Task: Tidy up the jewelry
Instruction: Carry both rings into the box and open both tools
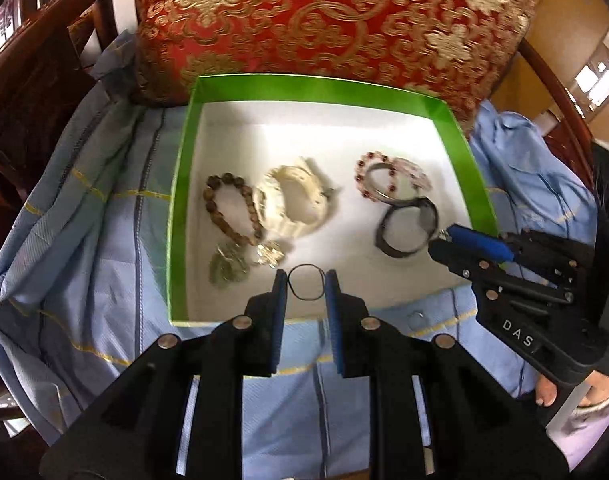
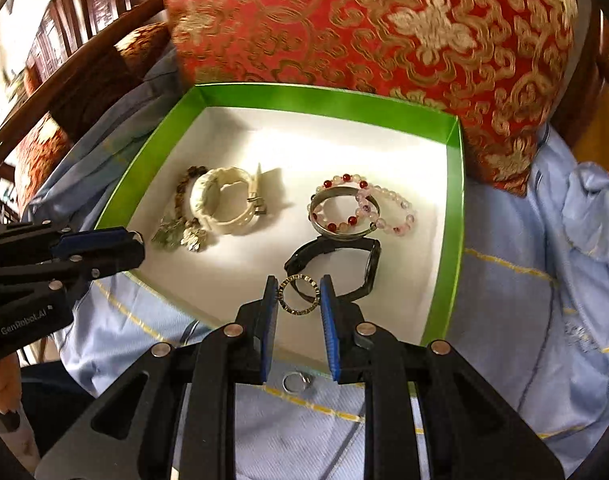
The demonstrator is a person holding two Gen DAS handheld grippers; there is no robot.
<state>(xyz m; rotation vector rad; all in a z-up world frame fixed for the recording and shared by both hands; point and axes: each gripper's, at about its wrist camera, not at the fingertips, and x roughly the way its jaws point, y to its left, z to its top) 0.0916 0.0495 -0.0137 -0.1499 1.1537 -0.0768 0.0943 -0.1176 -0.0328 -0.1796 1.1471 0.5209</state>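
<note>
Each tool pinches a ring over the box [image 2: 453,216]: left tool [image 1: 305,286] a thin hoop [image 1: 305,287]; right tool [image 2: 298,294] a patterned ring [image 2: 298,295]; lower close, release gently, avoid the watch [image 2: 336,264].

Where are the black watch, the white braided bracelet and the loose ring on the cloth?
black watch [image 2: 370,266], right wrist view, on its face.
white braided bracelet [image 2: 202,196], right wrist view, on its left side.
loose ring [image 2: 293,383], right wrist view, on its band.

The red brocade cushion [image 1: 328,20] was cut off at the top edge. The green box [image 2: 452,240] had its near wall hidden behind the right gripper [image 2: 298,296]. Charm details [image 1: 228,266] were blurred.
</note>
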